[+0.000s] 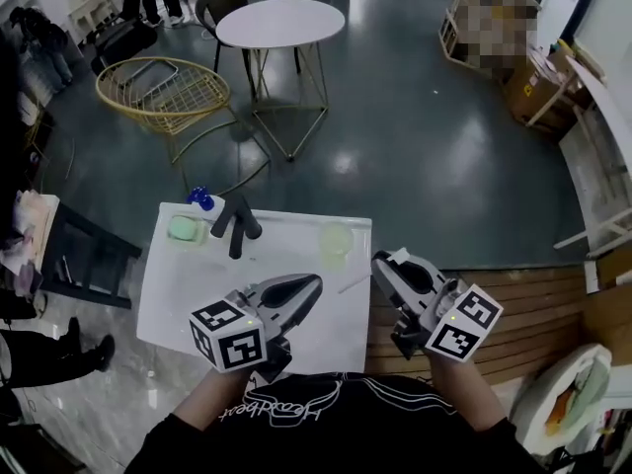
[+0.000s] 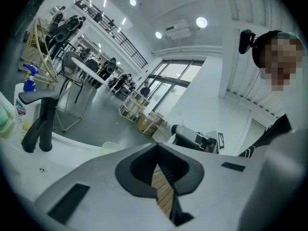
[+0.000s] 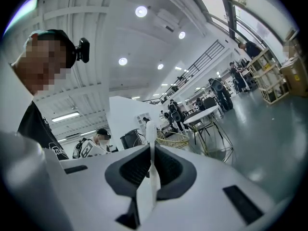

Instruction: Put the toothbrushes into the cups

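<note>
A white counter (image 1: 188,294) carries a black faucet (image 1: 235,227), a green cup (image 1: 184,228) at its far left and a pale yellow-green cup (image 1: 335,240) at its far right. My right gripper (image 1: 380,265) hangs off the counter's right edge, shut on a thin white toothbrush (image 3: 151,148) that stands up between its jaws; its end (image 1: 354,283) pokes out over the counter. My left gripper (image 1: 314,286) is over the counter's near part, jaws shut with nothing between them (image 2: 158,150). The left gripper view shows the faucet (image 2: 41,124) and the pale cup (image 2: 109,147).
A blue-capped bottle (image 1: 201,200) stands behind the green cup. Wooden slats (image 1: 533,314) run along the counter's right side. Farther off stand a round white table (image 1: 280,23) and a yellow wire chair (image 1: 163,92); a dark rack (image 1: 79,255) sits at the left.
</note>
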`<state>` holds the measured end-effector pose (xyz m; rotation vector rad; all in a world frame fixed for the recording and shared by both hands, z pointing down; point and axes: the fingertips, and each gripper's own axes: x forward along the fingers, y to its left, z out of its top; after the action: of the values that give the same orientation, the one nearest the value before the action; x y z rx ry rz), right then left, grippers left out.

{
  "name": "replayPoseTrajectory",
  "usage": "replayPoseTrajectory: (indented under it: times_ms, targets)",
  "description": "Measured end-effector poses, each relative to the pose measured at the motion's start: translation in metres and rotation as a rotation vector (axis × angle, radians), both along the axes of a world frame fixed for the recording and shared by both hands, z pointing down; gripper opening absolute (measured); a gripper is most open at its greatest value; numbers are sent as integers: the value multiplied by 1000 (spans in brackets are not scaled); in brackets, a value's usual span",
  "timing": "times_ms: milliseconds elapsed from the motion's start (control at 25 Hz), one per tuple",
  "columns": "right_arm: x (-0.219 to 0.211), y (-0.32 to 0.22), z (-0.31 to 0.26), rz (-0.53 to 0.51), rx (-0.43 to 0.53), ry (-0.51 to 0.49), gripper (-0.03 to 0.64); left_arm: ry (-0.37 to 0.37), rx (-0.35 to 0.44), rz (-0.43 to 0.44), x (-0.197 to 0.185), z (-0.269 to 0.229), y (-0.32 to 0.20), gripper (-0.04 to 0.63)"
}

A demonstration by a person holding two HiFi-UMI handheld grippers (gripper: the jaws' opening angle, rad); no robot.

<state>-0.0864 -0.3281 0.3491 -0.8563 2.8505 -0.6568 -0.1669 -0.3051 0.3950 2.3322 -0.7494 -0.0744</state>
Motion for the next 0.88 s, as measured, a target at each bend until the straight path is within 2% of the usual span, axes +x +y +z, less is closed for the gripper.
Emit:
replayPoseTrajectory:
  times_ms: [440,640,880]
  targets:
    - [-12,-57,8,73,47,61,46,-1,-52,59,-8,26,-37,5]
    - [-13,-76,27,112,35,49,46,-10,-75,71,-9,38,-47,5]
    - [-18,-94,64,151,6,79,46,-13,-112,78,-11,59,-56,5]
